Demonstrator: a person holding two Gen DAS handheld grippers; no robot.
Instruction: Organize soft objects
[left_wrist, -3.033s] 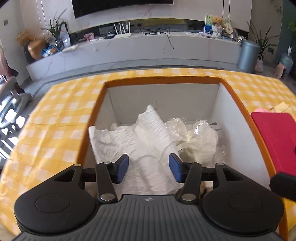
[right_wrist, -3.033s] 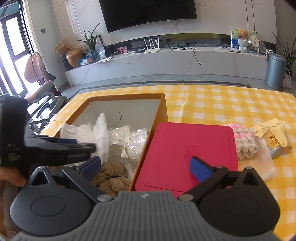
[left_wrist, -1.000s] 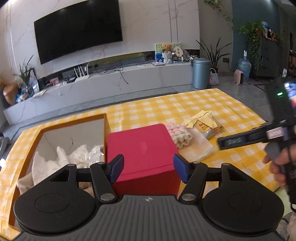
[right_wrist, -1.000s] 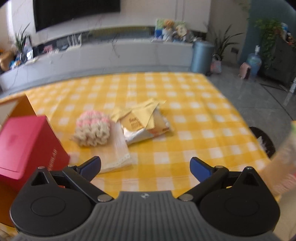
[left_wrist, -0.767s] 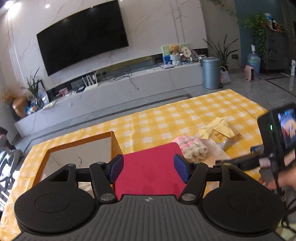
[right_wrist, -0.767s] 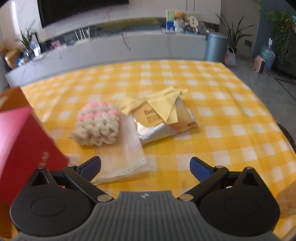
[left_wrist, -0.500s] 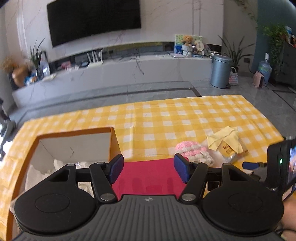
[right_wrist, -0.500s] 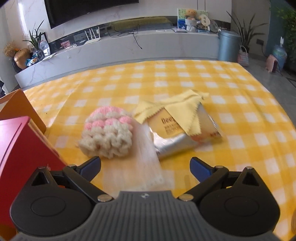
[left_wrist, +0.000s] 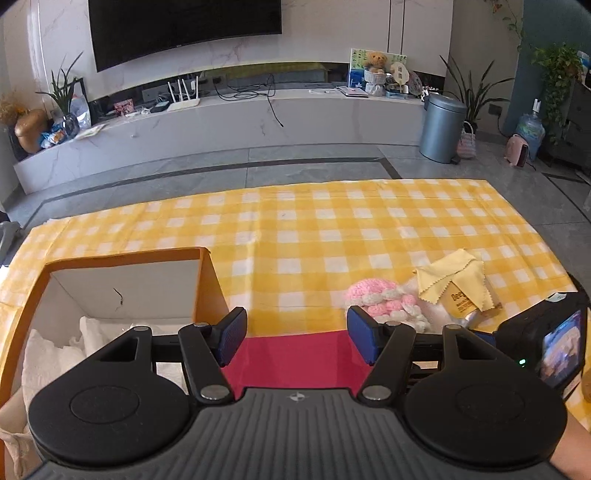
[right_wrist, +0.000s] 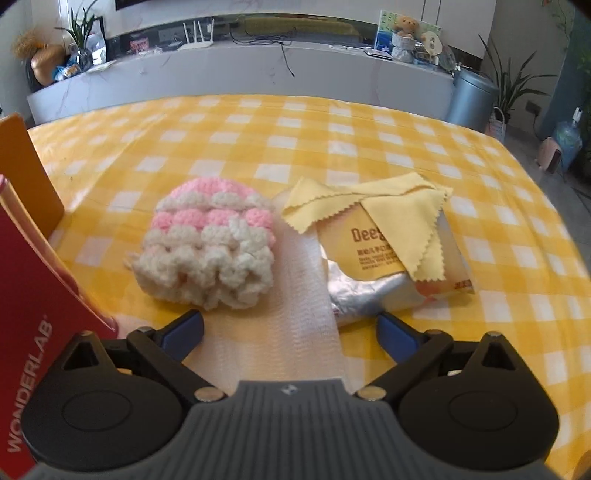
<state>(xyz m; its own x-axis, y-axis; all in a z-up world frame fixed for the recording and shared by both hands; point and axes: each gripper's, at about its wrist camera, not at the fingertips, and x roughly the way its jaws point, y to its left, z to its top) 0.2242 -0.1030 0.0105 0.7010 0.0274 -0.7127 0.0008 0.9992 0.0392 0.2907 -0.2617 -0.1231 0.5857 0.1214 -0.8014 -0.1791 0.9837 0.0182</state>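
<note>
right gripper (right_wrist: 290, 328) has dropped toward crocheted pouch (right_wrist: 207, 247), jaws just narrowing, empty | left gripper (left_wrist: 293, 339) apart over red lid (left_wrist: 295, 354) | pouch near worktop's right edge | advice: centre jaws, squeeze gently.

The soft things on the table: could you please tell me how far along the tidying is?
Partly done: white soft items already lie in the box. In hand: nothing; the right gripper, open and just narrowing, sits over the white cloth. Left: the crochet piece, yellow cloth and packet.
</note>
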